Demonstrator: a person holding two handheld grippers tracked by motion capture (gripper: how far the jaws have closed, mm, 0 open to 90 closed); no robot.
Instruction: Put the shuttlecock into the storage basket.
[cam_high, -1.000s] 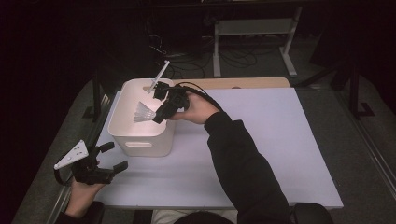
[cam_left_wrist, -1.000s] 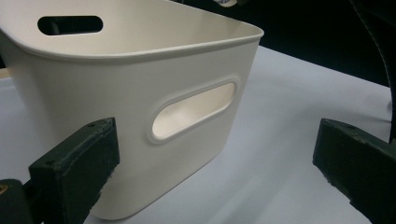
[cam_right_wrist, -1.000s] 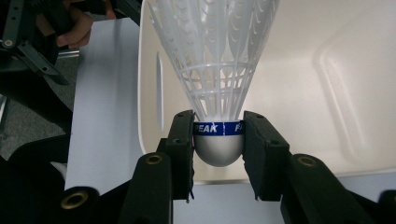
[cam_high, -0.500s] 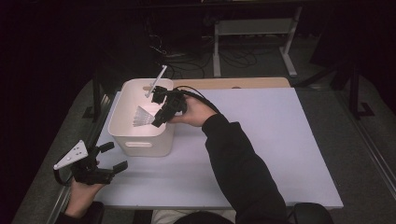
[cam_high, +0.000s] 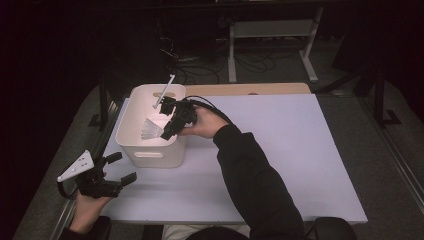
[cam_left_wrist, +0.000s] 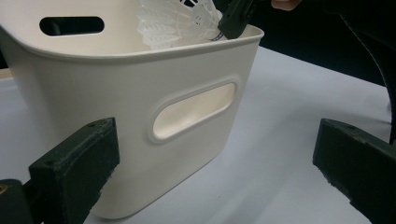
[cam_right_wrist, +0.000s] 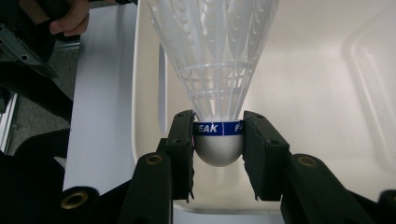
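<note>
Dark surroundings framed the pale bench (cam_high: 280, 150). By the right claw (cam_right_wrist: 218, 140) a shuttlecock (cam_right_wrist: 215, 70) was clamped at its cork, feathers pointed ahead over the white bin (cam_high: 150, 155), presumably for dropping in. The left claw (cam_high: 117, 167) was kept apart and empty beside the bin.

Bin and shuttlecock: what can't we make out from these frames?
- Bin floor: high view, hidden by the shuttlecock and right tongs; left gripper view, hidden by the near wall.
- Band lettering on the shuttlecock: right gripper view, both ends covered by the pads.
- Feather tips: right gripper view, cut off by the top edge.
- Left tongs tips: left gripper view, cropped at the edges.
</note>
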